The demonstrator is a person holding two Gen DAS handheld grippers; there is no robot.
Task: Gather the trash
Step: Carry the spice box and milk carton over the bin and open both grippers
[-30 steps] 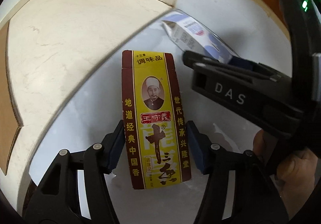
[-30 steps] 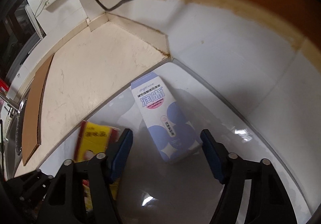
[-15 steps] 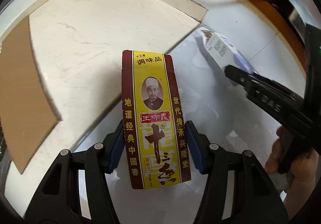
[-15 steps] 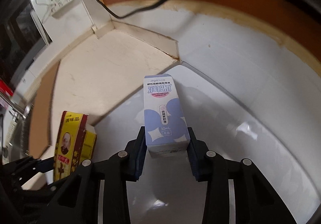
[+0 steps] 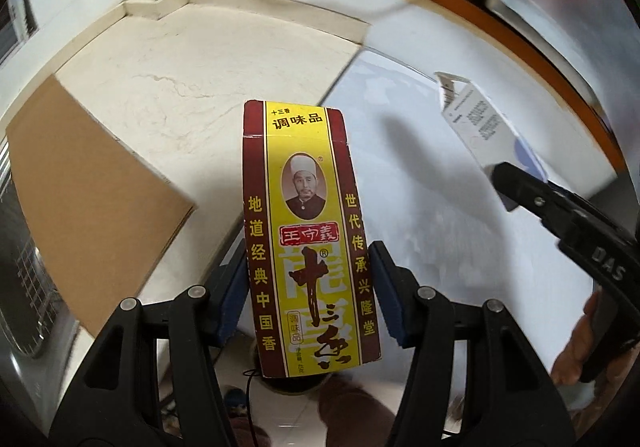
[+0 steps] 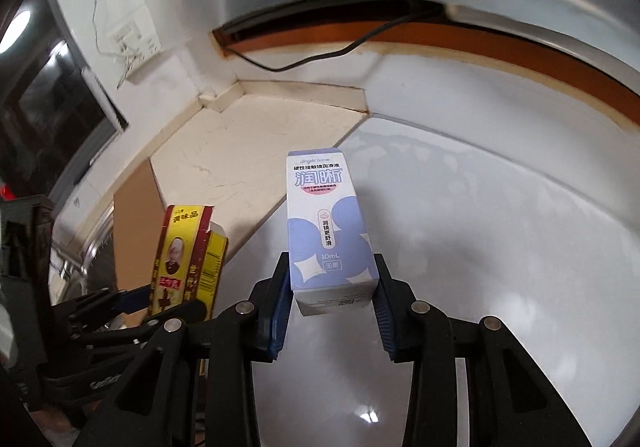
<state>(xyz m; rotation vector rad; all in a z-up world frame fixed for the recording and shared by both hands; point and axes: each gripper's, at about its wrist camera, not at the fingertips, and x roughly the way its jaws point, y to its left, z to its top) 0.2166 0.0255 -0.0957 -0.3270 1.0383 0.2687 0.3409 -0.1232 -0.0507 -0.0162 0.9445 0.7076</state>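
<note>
Two boxes held clear of the white tabletop (image 6: 500, 247): yellow spice box (image 5: 308, 243) clamped in left gripper (image 5: 308, 295), blue-white carton (image 6: 328, 227) in right gripper (image 6: 332, 299). Carry-off step; a bin, unseen, is needed next.

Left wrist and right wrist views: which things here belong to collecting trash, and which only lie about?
Belongs to the job:
- yellow spice box, held in the left tool
- white-and-blue carton, held in the right tool

Only lying about:
- brown cardboard sheet
- black cable
- wall socket
</note>
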